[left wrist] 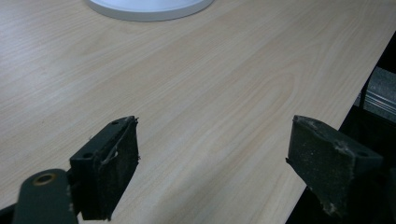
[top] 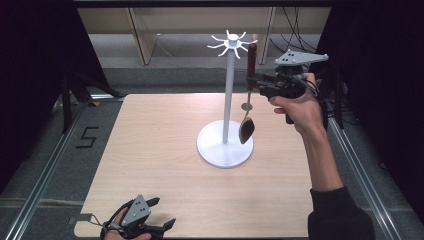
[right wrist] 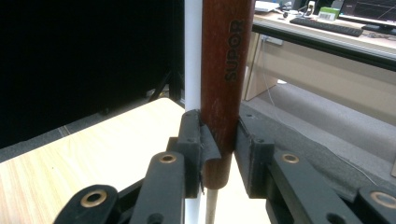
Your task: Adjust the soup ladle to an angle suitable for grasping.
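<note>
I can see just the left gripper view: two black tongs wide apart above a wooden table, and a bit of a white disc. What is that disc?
Observer: It is the base of a white stand with hooks on top.
Operator: What is the other hand doing?
Observer: Its right gripper holds a spoon upright beside the stand's pole.
Operator: Where is it gripped?
Observer: On the red-brown wooden handle, near its lower end, with the tongs shut on it.
Operator: Any writing on it?
Observer: Yes, the handle reads SUPOR.
</note>
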Available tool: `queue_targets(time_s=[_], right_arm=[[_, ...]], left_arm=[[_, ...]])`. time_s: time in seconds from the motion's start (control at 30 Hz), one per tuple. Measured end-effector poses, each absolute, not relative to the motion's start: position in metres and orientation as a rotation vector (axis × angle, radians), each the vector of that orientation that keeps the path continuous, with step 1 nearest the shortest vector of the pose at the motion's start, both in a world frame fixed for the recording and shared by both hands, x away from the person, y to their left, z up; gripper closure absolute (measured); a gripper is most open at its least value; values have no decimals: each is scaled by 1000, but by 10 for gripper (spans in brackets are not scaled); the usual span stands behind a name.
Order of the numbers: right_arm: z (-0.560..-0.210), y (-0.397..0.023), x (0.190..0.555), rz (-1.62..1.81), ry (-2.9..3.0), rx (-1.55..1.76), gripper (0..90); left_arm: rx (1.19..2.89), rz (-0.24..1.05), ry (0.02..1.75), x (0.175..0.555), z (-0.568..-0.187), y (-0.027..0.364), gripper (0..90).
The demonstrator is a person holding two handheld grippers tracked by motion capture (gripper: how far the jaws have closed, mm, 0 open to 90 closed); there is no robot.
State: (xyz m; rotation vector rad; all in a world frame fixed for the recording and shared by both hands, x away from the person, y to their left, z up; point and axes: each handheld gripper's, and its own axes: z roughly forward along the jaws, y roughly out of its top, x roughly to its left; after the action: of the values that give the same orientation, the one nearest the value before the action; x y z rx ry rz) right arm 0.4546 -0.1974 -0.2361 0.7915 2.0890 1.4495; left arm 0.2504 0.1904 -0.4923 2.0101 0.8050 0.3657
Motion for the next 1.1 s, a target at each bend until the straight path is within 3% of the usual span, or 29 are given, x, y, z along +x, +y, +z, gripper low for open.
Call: queue_targets(time_s=[0.27,0.63,1.1], right_arm=[[-237,-193,456,1491,2060,820,722],[-245,-208,442,1533,2044,838,559],[-277,-227,421,1533,2058,827,455]], left_arm=[[2026,378,777,251,-492,192,156],[2035,384,772,252,-492,192,156],[2046,396,776,253,-492,193,156]])
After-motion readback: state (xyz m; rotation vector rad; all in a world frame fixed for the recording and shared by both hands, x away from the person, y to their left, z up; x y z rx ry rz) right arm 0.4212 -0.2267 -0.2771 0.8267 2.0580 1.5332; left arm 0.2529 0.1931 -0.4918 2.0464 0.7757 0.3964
